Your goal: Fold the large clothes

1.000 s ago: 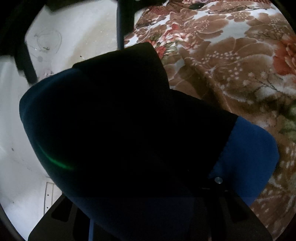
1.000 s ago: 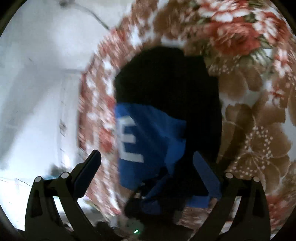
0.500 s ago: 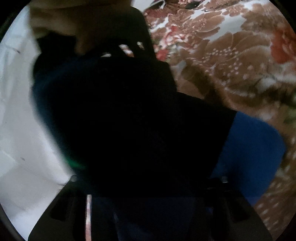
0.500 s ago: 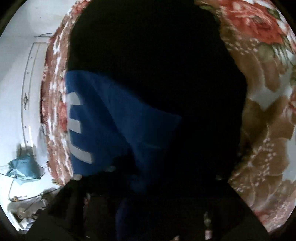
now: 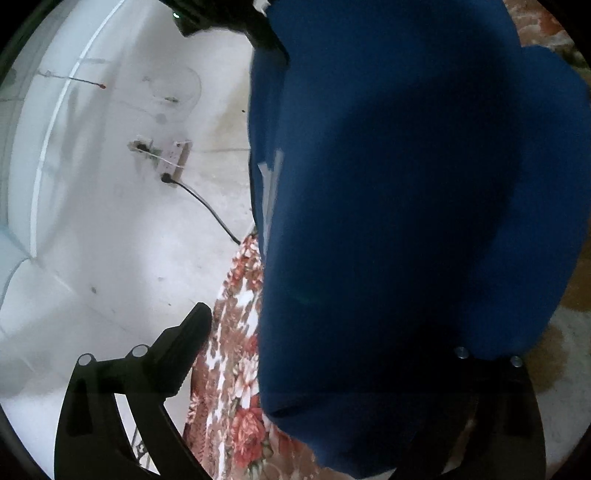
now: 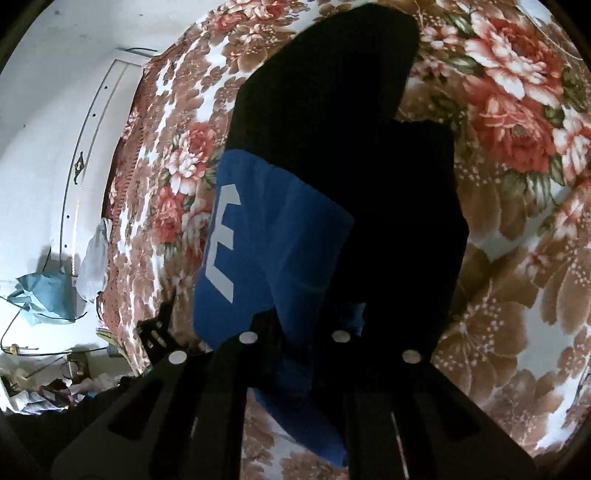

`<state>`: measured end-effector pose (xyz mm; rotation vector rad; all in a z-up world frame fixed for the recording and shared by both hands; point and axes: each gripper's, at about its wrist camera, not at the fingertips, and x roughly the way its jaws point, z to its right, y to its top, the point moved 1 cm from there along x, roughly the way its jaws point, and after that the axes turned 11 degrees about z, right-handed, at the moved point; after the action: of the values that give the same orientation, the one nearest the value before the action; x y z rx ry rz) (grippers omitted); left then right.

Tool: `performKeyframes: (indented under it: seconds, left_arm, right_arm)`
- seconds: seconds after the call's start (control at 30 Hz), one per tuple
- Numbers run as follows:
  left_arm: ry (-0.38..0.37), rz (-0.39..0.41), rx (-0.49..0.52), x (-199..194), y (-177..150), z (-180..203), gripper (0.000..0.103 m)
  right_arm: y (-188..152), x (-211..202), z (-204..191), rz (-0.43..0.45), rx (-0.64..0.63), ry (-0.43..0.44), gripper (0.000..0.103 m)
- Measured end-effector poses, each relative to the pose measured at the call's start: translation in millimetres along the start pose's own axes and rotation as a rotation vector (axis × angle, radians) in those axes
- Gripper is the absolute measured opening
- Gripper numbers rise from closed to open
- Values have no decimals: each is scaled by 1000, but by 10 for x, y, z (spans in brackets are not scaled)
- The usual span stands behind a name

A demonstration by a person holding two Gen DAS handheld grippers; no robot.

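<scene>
A blue and black garment [image 6: 280, 236] with a white letter E on it hangs over the floral blanket [image 6: 517, 110]. My right gripper [image 6: 291, 332] is shut on its blue fabric, the fingers pinched together. In the left wrist view the same garment [image 5: 406, 184] hangs from the top of the frame and fills the right half. My left gripper [image 5: 332, 325] has its jaws opening wide. Its left finger [image 5: 184, 350] is bare, and its right finger is hidden behind the cloth. The fabric drapes loosely between them without being pressed.
The blanket's edge [image 5: 229, 350] runs beside a white wall with a socket [image 5: 173, 162] and a black cable [image 5: 207, 206]. A black device with a green light [image 5: 214, 18] shows at the top. A light blue cloth [image 6: 44, 295] and clutter [image 6: 55, 391] lie off the bed.
My left gripper opened and let go of the garment, and its view swung toward the wall. My right gripper closed on the blue fabric and rose with it.
</scene>
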<state>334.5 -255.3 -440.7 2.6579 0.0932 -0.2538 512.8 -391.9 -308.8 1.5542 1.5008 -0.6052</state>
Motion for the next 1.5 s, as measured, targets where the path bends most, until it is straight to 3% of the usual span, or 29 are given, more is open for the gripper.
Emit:
performKeyframes:
  seconds: [0.2,0.3,0.33,0.37,0.4,0.47,0.5,0.57,0.67,0.7,0.73,0.77,0.8,0.83,1.0,1.1,1.2,1.27,1.3,1.33,1.4,1.5]
  left_arm:
    - [22,-42,-99,127,-194,-294,98]
    - [-14,-67,-116,215,-264,-258,99]
    - [-21,-70,-132,252,-306,-236,99]
    - [-28,-75,-152,279,-326,-251,99]
    - [-43,-85,-185,304,-358,-278,99]
    - [-50,-55,-182,222,-359,-277,99]
    - [-44,-12,-134,124,-351,-246,99]
    - [-55,53,-56,-19,-413,-226,97]
    - [-107,89,-71,-265,-465,-352,98]
    - [-115,90,-86,-317,-484,-409,98]
    - [-125,87,-110,-383,-493,-494,98]
    - [-134,85,-125,-425,-501,-571,98]
    - [-143,78,-149,-483,-494,-671,98]
    - [-146,76,-165,-529,-495,-727,98]
    - [-166,90,-286,-593,-420,-1127,98]
    - [-203,104,-303,-555,-419,-1166,98]
    - [-224,152,-215,-496,-377,-980,98]
    - [-236,166,-79,-374,-360,-690,98]
    - [-219,173,-22,-339,-362,-607,99]
    - [-186,201,48,-287,-369,-484,99]
    - [-147,234,93,-187,-377,-387,99]
    - [-148,234,113,-56,-423,-325,99]
  right_arm:
    - [-135,-88,280,-44,-3,-105,8]
    - [-277,51,492,-77,-23,-175,3]
    - [-329,129,607,-88,-29,-242,1]
    - [-402,241,775,-101,-58,-368,1]
    - [-486,341,917,-113,-43,-378,1]
    - [-654,468,1134,-116,81,-270,1]
    - [-699,470,1165,-104,101,-266,1]
    - [-737,357,1124,-38,122,-235,1]
    - [-692,-29,787,109,141,-109,3]
    - [-665,-100,685,136,144,-71,7]
    - [-626,-141,565,152,149,-29,29]
    - [-570,-133,411,148,140,14,59]
    - [-535,-105,315,149,125,22,70]
    - [-491,-57,245,146,106,19,74]
    - [-441,266,503,48,195,-41,69]
    - [-500,372,526,12,221,23,69]
    - [-470,536,456,-16,233,24,60]
    - [-427,656,385,-21,235,30,41]
    - [-413,666,382,-22,231,31,33]
    - [-398,661,387,-16,235,43,18]
    - [-389,629,371,-7,244,63,14]
    - [-405,491,395,6,244,53,12]
